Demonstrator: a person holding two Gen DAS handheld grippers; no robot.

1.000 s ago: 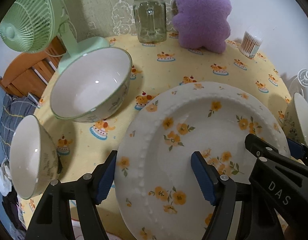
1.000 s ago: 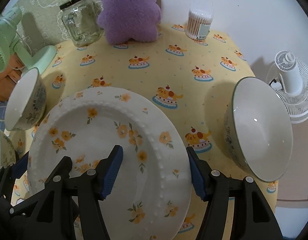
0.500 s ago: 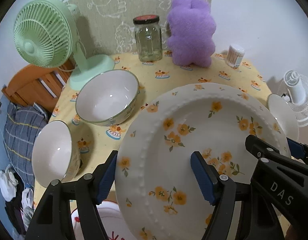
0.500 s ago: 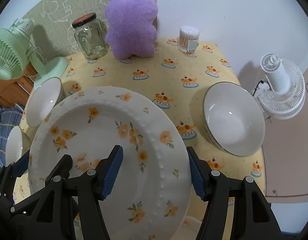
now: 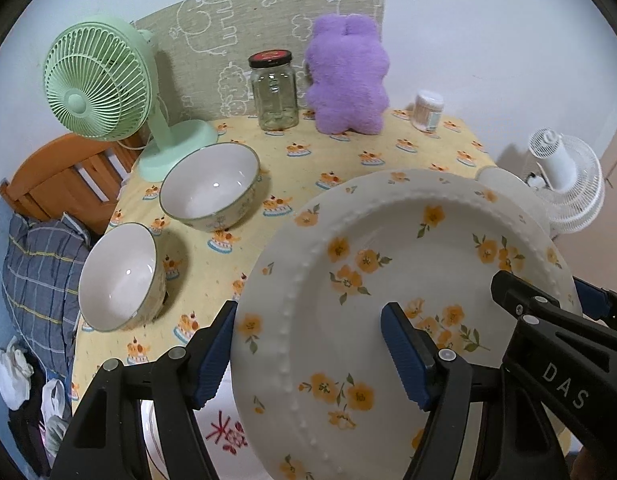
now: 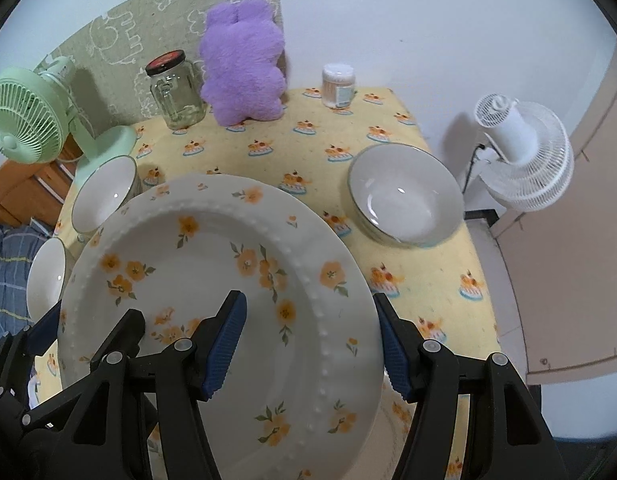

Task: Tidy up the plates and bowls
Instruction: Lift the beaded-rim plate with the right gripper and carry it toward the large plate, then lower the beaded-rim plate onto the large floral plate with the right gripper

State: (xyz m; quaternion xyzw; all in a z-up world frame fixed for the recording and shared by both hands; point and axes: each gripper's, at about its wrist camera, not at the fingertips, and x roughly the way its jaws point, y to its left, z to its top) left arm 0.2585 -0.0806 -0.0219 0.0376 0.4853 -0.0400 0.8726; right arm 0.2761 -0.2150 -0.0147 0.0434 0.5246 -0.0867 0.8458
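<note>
Two claws hold one flowered plate (image 5: 408, 280) aloft above the near edge of a yellow-clothed desk (image 6: 308, 136). The left claw (image 5: 308, 356) is clamped across the plate's left rim, one blue pad beneath the edge and one on the face; the right claw (image 6: 312, 344) grips the opposite rim the same way, both reaching forward and slightly inward, the plate tilted toward the cameras. Left of the plate, two white bowls (image 5: 208, 188) (image 5: 120, 276) sit on the desk; right of it, a third bowl (image 6: 404, 196). Beyond the plate stand a green fan (image 5: 100, 80), a glass jar (image 5: 274, 88) and a purple plush toy (image 5: 348, 76).
</note>
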